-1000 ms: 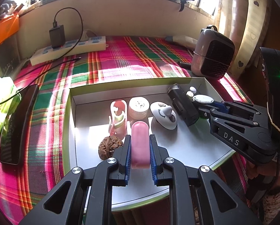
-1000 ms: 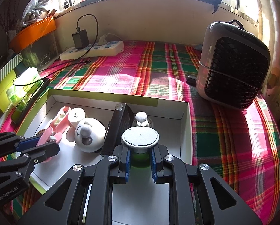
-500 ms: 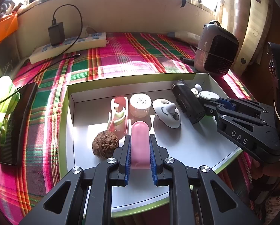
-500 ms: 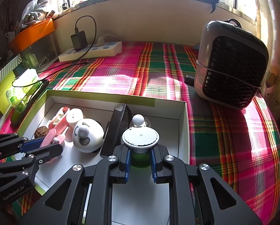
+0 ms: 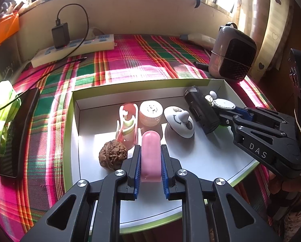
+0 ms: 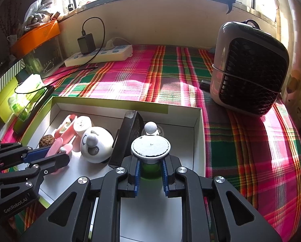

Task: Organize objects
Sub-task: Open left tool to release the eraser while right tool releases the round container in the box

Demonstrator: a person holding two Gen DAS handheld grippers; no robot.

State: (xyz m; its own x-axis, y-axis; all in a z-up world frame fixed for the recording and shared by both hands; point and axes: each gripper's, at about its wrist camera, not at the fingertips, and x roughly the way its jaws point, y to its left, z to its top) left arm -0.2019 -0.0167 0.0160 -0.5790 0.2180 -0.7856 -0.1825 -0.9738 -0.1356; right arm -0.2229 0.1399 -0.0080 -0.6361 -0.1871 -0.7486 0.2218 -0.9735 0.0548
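The left gripper [image 5: 150, 159] is clamped on a pink rounded plastic capsule-shaped piece [image 5: 151, 157], its blue pads pressing both long sides, with the piece low over the floor of the white shallow cardboard tray with a green rim [image 5: 190, 161]. The right gripper [image 6: 150, 166] is closed on the green body of a small jar with a flat silver-white round lid [image 6: 150, 147], near the tray's right wall.

Both things are already inside the tray, so the step in hand looks like setting them down in tidy spots. For the pink piece, a good placement keeps it clear of the brown wrinkled walnut [image 5: 113, 157] just to its left and the pink-and-white clip-like holder [image 5: 127, 127] just beyond it; lower until it rests, then open only a little and back straight out.

For the jar, the black rectangular device [image 6: 128, 137] leans just beside it and a small white round knob [image 6: 150, 128] stands behind; keep the jar upright and release gently so neither is nudged. The white dome-shaped toy with a smiling face [image 5: 179, 124] sits between the two working areas.
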